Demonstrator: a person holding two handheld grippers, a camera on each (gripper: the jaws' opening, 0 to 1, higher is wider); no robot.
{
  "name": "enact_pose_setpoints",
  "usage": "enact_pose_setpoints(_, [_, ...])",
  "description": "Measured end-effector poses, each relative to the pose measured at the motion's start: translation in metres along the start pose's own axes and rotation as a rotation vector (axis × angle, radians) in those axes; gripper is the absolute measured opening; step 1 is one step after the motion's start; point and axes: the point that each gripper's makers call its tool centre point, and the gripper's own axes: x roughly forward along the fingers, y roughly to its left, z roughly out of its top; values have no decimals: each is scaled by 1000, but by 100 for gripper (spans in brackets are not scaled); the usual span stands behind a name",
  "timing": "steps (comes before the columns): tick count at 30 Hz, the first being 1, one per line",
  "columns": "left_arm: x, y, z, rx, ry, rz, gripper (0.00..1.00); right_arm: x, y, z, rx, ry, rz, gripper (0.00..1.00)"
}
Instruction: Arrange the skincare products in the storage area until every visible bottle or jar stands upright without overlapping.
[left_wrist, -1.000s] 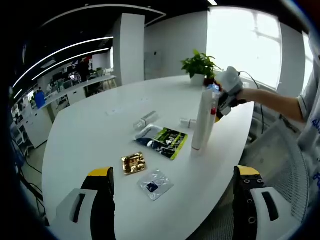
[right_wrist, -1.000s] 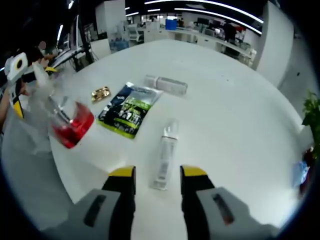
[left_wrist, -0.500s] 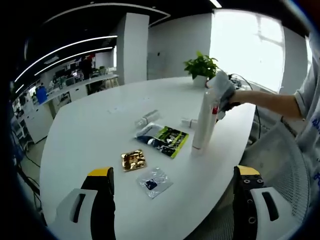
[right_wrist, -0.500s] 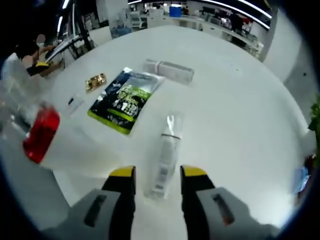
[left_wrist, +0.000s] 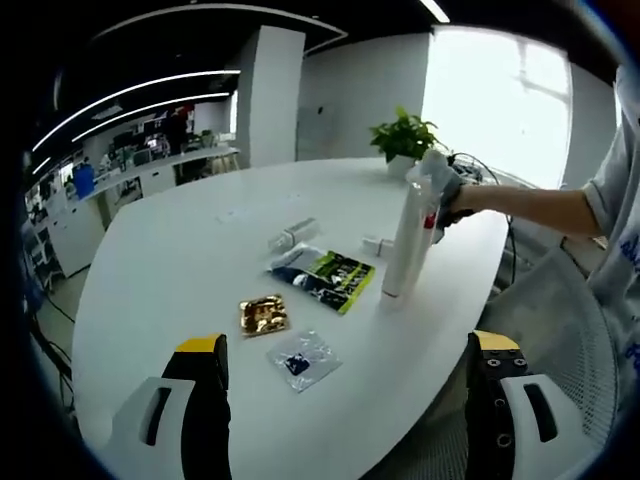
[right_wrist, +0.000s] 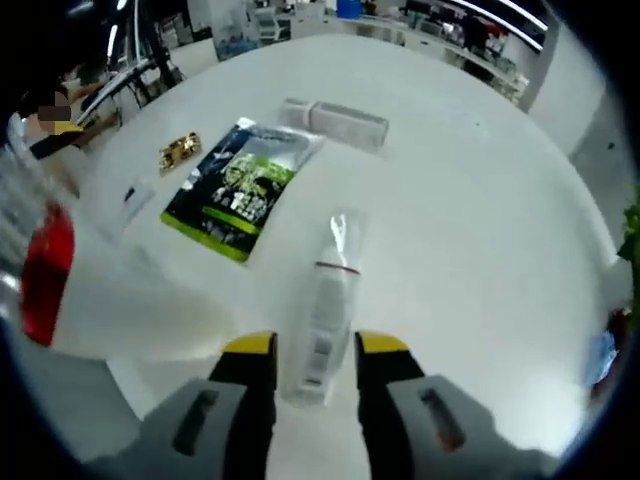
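Note:
A tall white bottle (left_wrist: 404, 248) with a red label stands upright near the table's right edge; in the right gripper view it looms blurred at the left (right_wrist: 110, 305). A small clear tube (right_wrist: 325, 300) lies flat, its near end between the jaws of my right gripper (right_wrist: 315, 355), which stand narrowly apart on either side of it. A clear bottle (left_wrist: 292, 237) lies on its side further back and is also in the right gripper view (right_wrist: 335, 118). My left gripper (left_wrist: 348, 400) hovers wide open over the table's near edge, holding nothing. A hand holds the right gripper (left_wrist: 442, 185) behind the white bottle.
A green-and-black pouch (left_wrist: 325, 278), a gold packet (left_wrist: 263, 313) and a clear sachet (left_wrist: 300, 360) lie flat mid-table. A potted plant (left_wrist: 403, 135) stands at the far edge. The person's arm reaches in from the right.
My right gripper has come down and forward onto the lying tube, whose near end now sits between the jaws. The tall white bottle stays upright. The left gripper has barely moved.

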Motion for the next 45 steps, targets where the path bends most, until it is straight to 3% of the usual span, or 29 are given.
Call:
enact_pose_setpoints(21, [5,-12,5,15,2,-20,97,-3,-1,0,-7,-40,-49,21])
enact_pose_setpoints(28, [3,-14,12,21,-22,-23,97,-7,-2,-6,35,-82,-44,20])
enact_pose_setpoints(37, [2,-14,15,6,-32,-25,97,-28,0,0,187,-269,-10,19])
enact_pose_setpoints(45, [1,-24,26,7,-58,-33,97,-68,-1,10,279,-458,-12,19])
